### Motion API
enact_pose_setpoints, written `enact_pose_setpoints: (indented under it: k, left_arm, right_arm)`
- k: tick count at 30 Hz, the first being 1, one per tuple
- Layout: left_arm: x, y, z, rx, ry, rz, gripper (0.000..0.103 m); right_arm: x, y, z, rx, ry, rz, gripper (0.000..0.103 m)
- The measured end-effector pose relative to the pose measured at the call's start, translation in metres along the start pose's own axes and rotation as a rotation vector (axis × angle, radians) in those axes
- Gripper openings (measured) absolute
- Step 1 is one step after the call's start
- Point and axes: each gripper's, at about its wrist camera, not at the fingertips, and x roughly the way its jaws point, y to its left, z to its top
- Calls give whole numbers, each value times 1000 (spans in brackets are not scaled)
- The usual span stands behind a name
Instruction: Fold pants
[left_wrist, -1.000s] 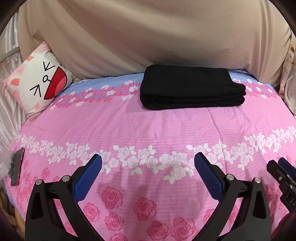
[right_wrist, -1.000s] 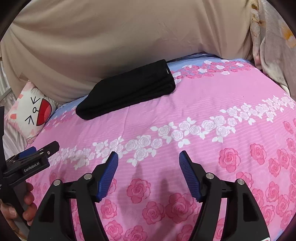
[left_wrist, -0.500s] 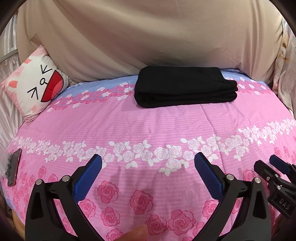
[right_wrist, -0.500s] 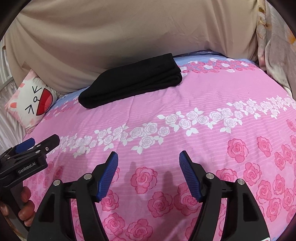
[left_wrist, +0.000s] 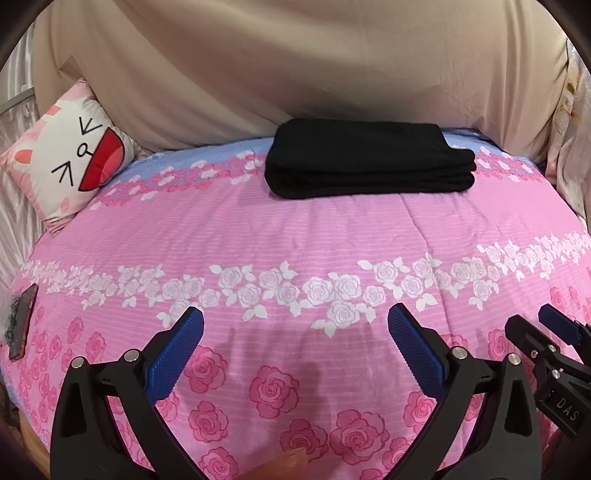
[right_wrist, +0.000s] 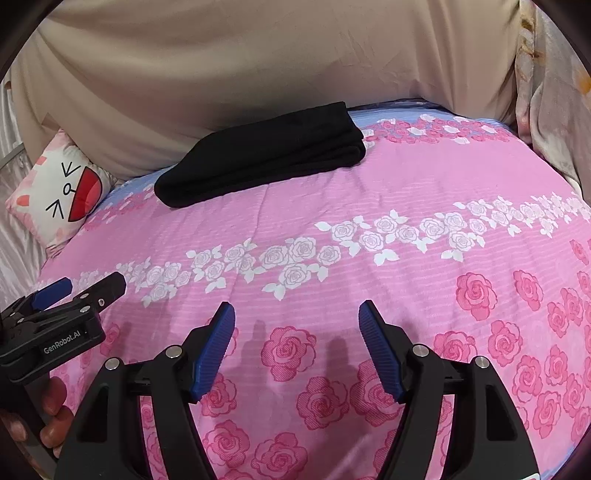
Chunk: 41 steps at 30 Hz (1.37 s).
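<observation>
The black pants (left_wrist: 369, 160) lie folded in a neat flat stack at the far side of the pink rose bedspread (left_wrist: 295, 240); they also show in the right wrist view (right_wrist: 262, 155). My left gripper (left_wrist: 295, 328) is open and empty, low over the near part of the bed, far from the pants. My right gripper (right_wrist: 296, 321) is open and empty, also near the front of the bed. The right gripper shows at the right edge of the left wrist view (left_wrist: 546, 336). The left gripper shows at the left edge of the right wrist view (right_wrist: 74, 291).
A white cat-face pillow (left_wrist: 70, 155) leans at the back left. A beige sheet (left_wrist: 295, 74) hangs behind the bed. A dark phone (left_wrist: 22, 321) lies at the bed's left edge. Floral fabric (right_wrist: 546, 92) hangs at the right.
Both grippers have drawn back from the pants toward the near side of the bed; the stack looks farther away. Both stay open.
</observation>
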Motion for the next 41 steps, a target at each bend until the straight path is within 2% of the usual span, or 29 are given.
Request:
enact_pose_setpoints:
  k: [13, 25, 31, 35, 38, 41]
  left_arm:
    - [3, -2, -4, 0, 2, 16, 98]
    - [11, -4, -6, -5, 34, -15, 98]
    - [3, -9, -7, 17, -28, 67, 97]
    - [5, -10, -5, 28, -9, 63, 98]
    - [5, -12, -6, 45, 2, 14, 98]
    - [3, -15, -8, 58, -5, 20, 98]
  right_arm:
    - [5, 0, 0, 0, 13, -11, 68]
    - [5, 0, -1, 4, 15, -13, 68]
    - [6, 0, -2, 6, 19, -15, 68]
    - [6, -1, -3, 8, 24, -13, 68]
    - [6, -2, -3, 13, 27, -13, 68]
    - [6, -2, -3, 14, 28, -16, 68]
